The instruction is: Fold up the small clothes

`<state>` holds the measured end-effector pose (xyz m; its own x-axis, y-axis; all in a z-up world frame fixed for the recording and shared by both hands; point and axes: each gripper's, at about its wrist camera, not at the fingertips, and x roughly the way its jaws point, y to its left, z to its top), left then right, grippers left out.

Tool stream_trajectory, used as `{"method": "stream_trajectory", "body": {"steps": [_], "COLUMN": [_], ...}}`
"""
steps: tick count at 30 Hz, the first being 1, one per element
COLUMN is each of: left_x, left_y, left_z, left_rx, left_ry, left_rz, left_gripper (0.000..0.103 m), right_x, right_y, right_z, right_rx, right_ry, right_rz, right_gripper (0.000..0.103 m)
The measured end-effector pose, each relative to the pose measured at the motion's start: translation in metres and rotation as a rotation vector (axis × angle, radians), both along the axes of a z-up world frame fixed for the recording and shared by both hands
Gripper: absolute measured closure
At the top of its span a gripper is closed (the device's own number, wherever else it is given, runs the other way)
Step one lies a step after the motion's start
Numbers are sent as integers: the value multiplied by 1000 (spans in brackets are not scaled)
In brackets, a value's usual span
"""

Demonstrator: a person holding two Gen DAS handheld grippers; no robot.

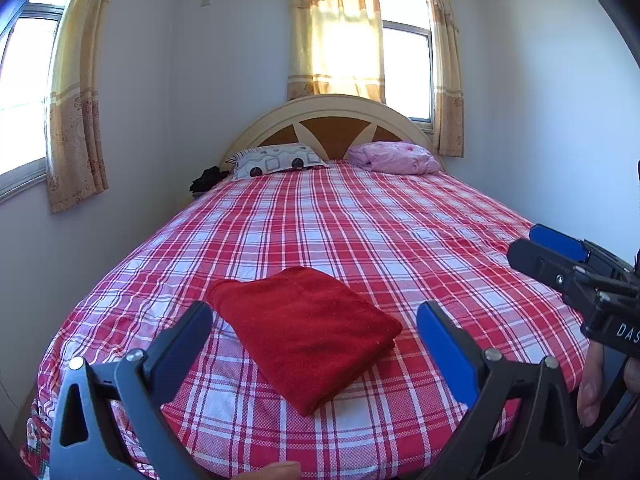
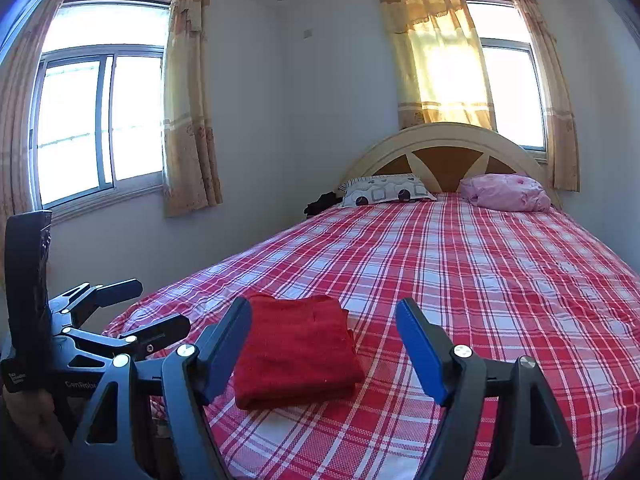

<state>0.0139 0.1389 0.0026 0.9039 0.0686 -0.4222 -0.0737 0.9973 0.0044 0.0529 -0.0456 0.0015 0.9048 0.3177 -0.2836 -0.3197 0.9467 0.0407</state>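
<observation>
A red cloth [image 1: 306, 330] lies folded into a flat rectangle near the foot of the bed [image 1: 400, 240], on the red and white plaid sheet. My left gripper [image 1: 316, 316] hovers just short of it, open, its fingers wide on either side with nothing between the pads. The right gripper [image 1: 528, 240] shows at the right edge of that view, above the sheet. In the right wrist view the red cloth [image 2: 296, 350] sits ahead between the wide fingers of my right gripper [image 2: 324, 312], open and empty. The left gripper [image 2: 160, 308] appears at the lower left, open.
A patterned pillow [image 1: 276, 160] and a pink bundle [image 1: 394, 158] lie at the headboard [image 1: 332, 124]. A dark heap [image 1: 208, 178] sits at the bed's far left corner. Walls with curtained windows stand to the left and behind. A person's fingers [image 1: 592, 384] show at the lower right.
</observation>
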Motion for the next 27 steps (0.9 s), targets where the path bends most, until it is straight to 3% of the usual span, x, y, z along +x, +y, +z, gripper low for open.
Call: {"method": "stream_trajectory", "body": {"steps": [27], "left_x": [3], "left_y": [3], "left_z": [-3], "left_rx": [-6], "left_ry": [19], "left_rz": [13], "left_gripper": [0], "right_x": [-5], "right_y": [4], "right_z": [0], "right_rx": [-18], "right_ry": [-1], "right_rz": [20], "right_gripper": [28]}}
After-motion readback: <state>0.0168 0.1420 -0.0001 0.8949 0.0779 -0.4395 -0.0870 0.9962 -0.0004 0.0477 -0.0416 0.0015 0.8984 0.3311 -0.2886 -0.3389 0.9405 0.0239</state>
